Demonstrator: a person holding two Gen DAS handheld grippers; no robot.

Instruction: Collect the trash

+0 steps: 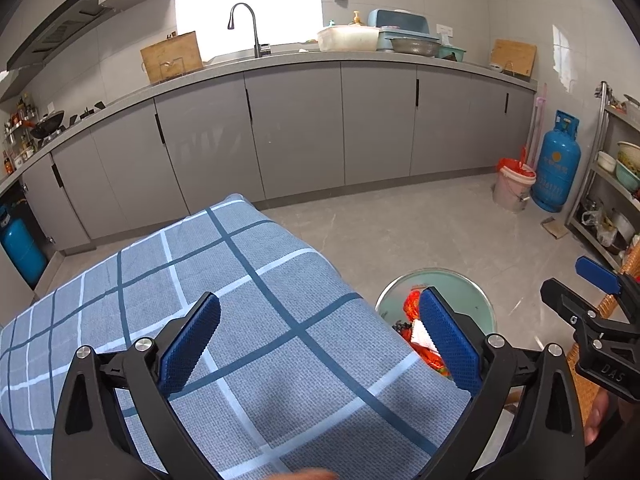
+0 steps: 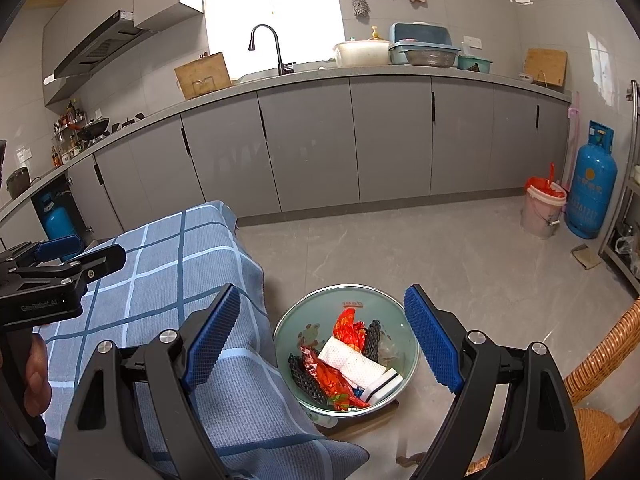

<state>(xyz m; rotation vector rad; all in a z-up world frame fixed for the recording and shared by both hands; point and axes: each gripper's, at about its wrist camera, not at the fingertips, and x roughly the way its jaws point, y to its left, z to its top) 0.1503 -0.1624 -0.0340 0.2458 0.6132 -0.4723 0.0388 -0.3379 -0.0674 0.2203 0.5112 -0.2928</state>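
Hovering: both grippers above the table [image 1: 256, 280], nothing in hand
Left gripper [image 1: 320, 344]: jaws wide apart, empty, over the near right part of the checked cloth
Right gripper [image 2: 324, 344]: jaws wide apart, empty, straddling the table edge with the bowl [image 2: 296, 312] between its fingers in view
Trash: red wrapper [image 2: 348, 328], white paper [image 2: 348, 360], black mesh [image 2: 372, 340], sponge [image 2: 386, 384], all piled inside the bowl on the floor just beside the table's right side
Progress: looks near done; visible cloth carries no loose trash in either view, bowl already holds a pile
Left to do: cannot tell if anything sits on the table's near edge, hidden under the gripper bodies; a scrap of cardboard [image 1: 554, 226] lies on the floor far right by the rack, may or may not count
Edges: cloth drapes over the right edge, close to the bowl rim; snag risk if a finger drags it
Room: open floor [image 2: 400, 248] ahead up to the cabinets; wicker chair [image 2: 600, 344] crowds the right side, near the right gripper's outer finger
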